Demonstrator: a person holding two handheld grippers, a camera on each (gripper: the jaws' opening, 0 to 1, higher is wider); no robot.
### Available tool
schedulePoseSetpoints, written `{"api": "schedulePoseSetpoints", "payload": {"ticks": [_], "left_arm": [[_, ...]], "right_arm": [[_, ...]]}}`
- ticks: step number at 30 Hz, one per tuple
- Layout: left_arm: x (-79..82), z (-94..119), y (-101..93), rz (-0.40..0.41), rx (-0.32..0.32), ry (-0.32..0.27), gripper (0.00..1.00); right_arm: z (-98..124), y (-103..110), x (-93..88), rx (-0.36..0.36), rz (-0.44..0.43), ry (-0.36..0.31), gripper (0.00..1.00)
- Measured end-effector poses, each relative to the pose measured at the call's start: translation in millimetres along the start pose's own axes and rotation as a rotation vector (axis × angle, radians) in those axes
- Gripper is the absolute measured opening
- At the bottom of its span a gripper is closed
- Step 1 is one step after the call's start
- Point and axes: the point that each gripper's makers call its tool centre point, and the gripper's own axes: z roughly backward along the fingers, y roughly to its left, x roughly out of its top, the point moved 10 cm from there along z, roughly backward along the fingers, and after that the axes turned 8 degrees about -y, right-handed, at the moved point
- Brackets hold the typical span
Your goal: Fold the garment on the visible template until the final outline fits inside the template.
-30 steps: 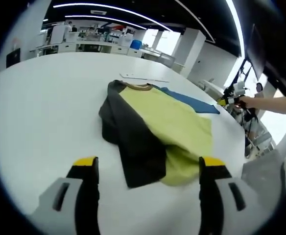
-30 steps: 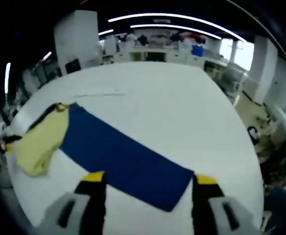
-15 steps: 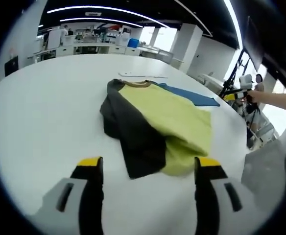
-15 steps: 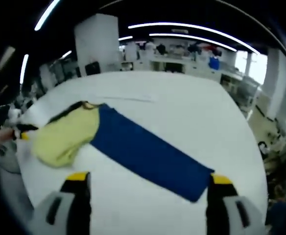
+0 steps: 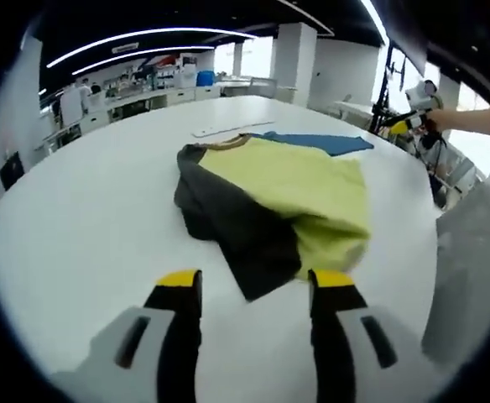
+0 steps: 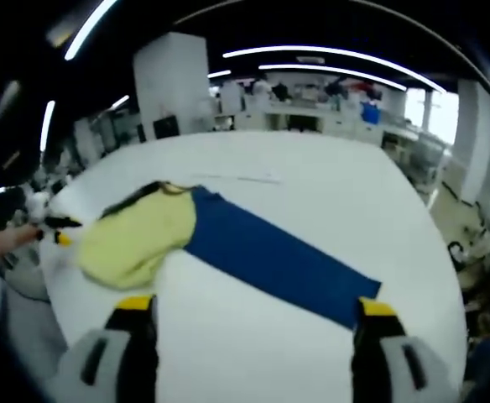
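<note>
A yellow-green garment (image 5: 299,189) with a dark grey side (image 5: 228,222) lies crumpled on the white table (image 5: 86,210). Its far edge overlaps a blue rectangular template (image 5: 320,143). My left gripper (image 5: 255,285) is open, and the garment's dark corner lies just ahead of its yellow-tipped jaws. In the right gripper view the blue template (image 6: 278,256) stretches out flat, with the garment (image 6: 140,235) bunched over its left end. My right gripper (image 6: 254,309) is open wide above bare table, short of the template. The other gripper (image 6: 56,228) shows at the left table edge.
A thin white strip (image 5: 228,128) lies on the table beyond the garment; it also shows as the strip (image 6: 241,177) in the right gripper view. A person's hand holds the right gripper (image 5: 413,117) past the table's right edge. Desks and shelves stand in the background.
The left gripper's jaws have narrowed and the camera has come closer to the garment's dark corner. The right view has swung, bringing garment and template toward the centre.
</note>
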Motion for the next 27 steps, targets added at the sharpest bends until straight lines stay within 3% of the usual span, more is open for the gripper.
{"api": "schedulePoseSetpoints", "payload": {"ticks": [6,15,24,27], "left_arm": [[-4.7,-1,11.0,-0.159,-0.033,0.071,0.43],[-7.1,-6,16.0,-0.414,-0.1,0.152,0.28],[0.8,-17,8.7,-0.752,-0.18,0.247,0.21],[1.0,-22,5.9,-0.818,-0.205,0.259,0.2]], "right_arm": [[10,2,-5.1,-0.016,0.004,0.01,0.96],[17,17,-17.2,-0.014,-0.041,-0.008,0.94],[25,25,-25.2,-0.01,-0.084,-0.026,0.93],[28,24,-25.2,-0.019,-0.103,-0.037,0.93]]}}
